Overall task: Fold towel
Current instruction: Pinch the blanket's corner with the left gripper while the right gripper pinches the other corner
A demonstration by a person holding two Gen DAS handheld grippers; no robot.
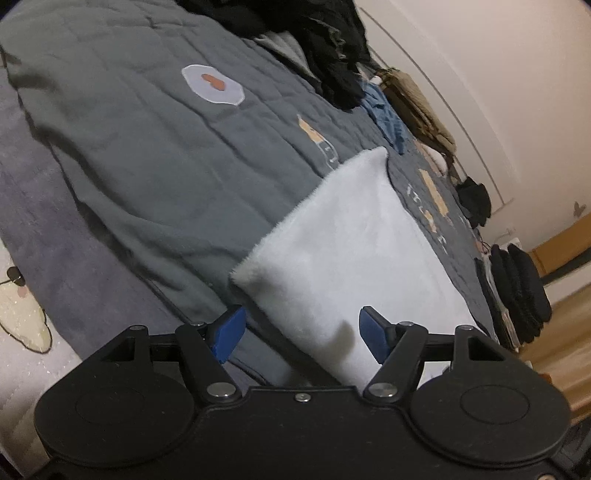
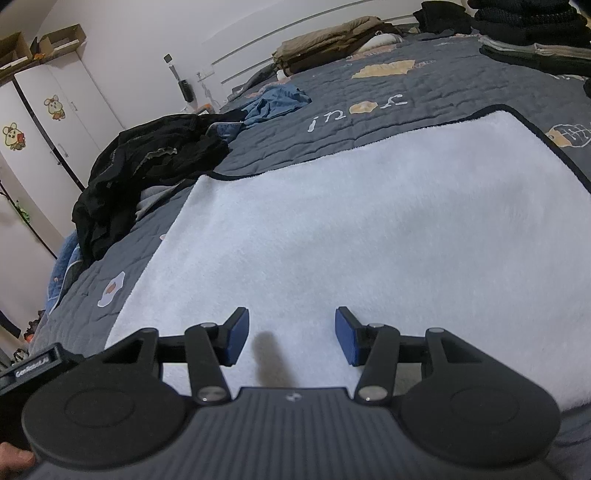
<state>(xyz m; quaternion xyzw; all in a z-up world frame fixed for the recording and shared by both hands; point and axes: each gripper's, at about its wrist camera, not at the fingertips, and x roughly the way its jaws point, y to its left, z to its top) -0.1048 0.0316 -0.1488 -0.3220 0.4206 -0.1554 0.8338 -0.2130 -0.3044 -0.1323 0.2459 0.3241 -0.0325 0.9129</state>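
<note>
A white fluffy towel (image 2: 351, 221) with a thin dark edge lies spread flat on the grey quilted bed cover (image 2: 424, 85). In the left wrist view the towel (image 1: 351, 251) runs away from me, its near left corner just ahead of the left blue pad. My left gripper (image 1: 301, 332) hovers over that near end, jaws apart, pads not pressing the cloth. My right gripper (image 2: 291, 336) hangs over the towel's near edge, open, with only its shadow on the towel between the fingers.
A heap of black clothes (image 2: 147, 166) and a blue garment (image 2: 273, 101) lie beyond the towel's left side. Folded khaki cloth (image 2: 325, 48) and dark folded stacks (image 2: 535, 29) sit at the far edge. A white wardrobe (image 2: 55, 110) stands at left.
</note>
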